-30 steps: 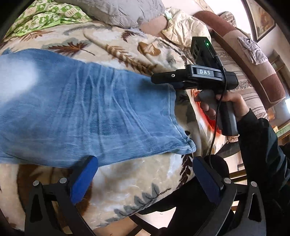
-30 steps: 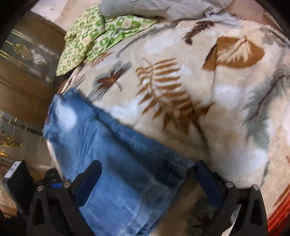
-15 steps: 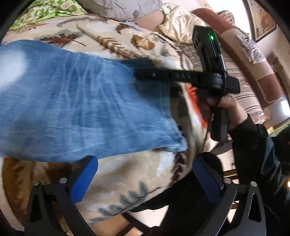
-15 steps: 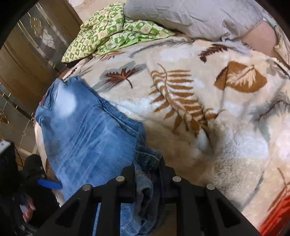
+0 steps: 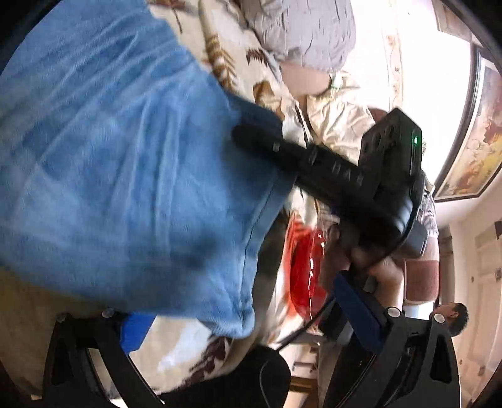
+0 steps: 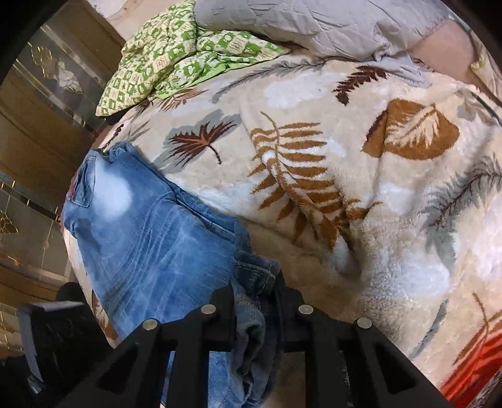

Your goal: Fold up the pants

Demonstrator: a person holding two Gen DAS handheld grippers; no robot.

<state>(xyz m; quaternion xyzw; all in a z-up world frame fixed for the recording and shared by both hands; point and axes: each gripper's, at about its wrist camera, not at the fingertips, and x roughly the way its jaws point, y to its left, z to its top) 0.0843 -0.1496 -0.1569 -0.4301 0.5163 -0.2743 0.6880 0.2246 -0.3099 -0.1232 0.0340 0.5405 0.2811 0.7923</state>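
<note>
Pinching hem corner of pants (image 6: 150,251) at lower centre, right gripper (image 6: 254,301) has just been closing, denim bunched between pads (anchor for fold). Left gripper (image 5: 244,317) spread wide, empty, near other corner. Pants flat on blanket (image 6: 360,188), lower left.

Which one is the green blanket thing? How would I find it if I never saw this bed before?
Start with the big cream blanket with brown leaves that covers the bed. At its far edge lies a grey pillow, and beside that sits the green quilt, crumpled in a heap. It is the only thing with little green and white squares; the jeans nearer the camera are plain blue.
</note>
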